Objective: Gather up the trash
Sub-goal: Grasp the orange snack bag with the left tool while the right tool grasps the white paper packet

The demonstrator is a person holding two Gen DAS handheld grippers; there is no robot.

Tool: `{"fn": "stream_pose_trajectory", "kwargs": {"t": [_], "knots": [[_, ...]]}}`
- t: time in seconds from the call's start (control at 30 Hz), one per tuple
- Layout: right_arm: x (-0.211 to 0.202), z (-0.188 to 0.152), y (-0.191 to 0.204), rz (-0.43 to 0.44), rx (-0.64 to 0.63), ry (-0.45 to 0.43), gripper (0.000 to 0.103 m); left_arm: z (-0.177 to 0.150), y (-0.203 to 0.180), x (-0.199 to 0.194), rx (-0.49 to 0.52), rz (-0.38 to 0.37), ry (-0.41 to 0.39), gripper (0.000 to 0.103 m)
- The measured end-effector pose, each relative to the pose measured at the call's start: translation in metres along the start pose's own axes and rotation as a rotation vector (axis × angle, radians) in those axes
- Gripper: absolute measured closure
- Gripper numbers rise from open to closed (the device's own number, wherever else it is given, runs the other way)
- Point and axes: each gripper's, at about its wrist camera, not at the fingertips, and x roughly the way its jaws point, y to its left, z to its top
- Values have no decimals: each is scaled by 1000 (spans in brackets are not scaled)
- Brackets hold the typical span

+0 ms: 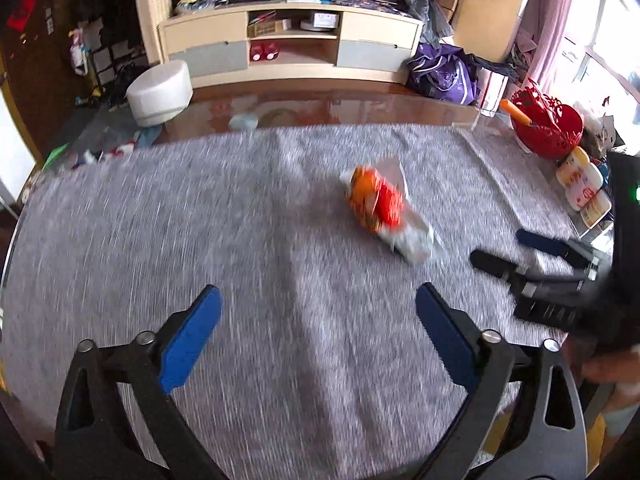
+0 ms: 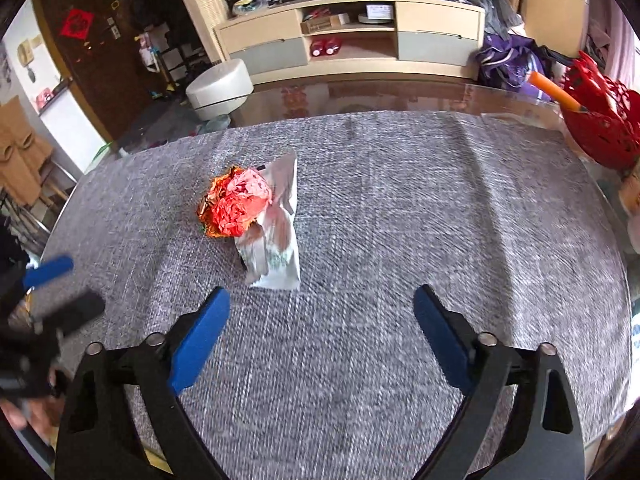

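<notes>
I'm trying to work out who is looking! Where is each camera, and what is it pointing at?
Left wrist view: sits on the left gripper, looking forward over the grey tablecloth; its blue fingers stand wide apart, the right gripper enters at right.
Right wrist view: sits on the right gripper, facing the same way, fingers apart; the left gripper shows at left.
Both see the crumpled orange-and-red wrapper on a silvery bag, the red basket and the TV cabinet.
</notes>
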Motion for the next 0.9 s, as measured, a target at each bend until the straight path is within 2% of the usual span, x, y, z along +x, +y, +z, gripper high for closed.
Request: {"fn": "stream_pose_trajectory", "kwargs": {"t": [0.1, 0.23, 0.43, 0.63, 0.67, 0.73, 0.77, 0.9], "knots": [[9, 1, 5, 15, -22, 13, 28, 19, -6, 11, 18, -25, -1, 29], [23, -1, 15, 30, -61, 18, 36, 39, -13, 32, 25, -65, 13, 46], [43, -1, 18, 47, -59, 18, 37, 59, -24, 66, 31, -103, 45, 47], [48, 1, 18, 68, -40, -2, 37, 64, -30, 102, 28, -120, 100, 52], [49, 1, 19, 61, -46, -4, 43, 64, -29, 108, 20, -128, 111, 54], [50, 1, 23, 40, -67, -10, 55, 64, -26, 116, 7, -138, 125, 65], [50, 1, 24, 33, -75, -13, 62, 64, -25, 119, 4, -143, 128, 65], [51, 0, 27, 15, -98, -23, 68, 62, -23, 123, 5, -157, 123, 67]]}}
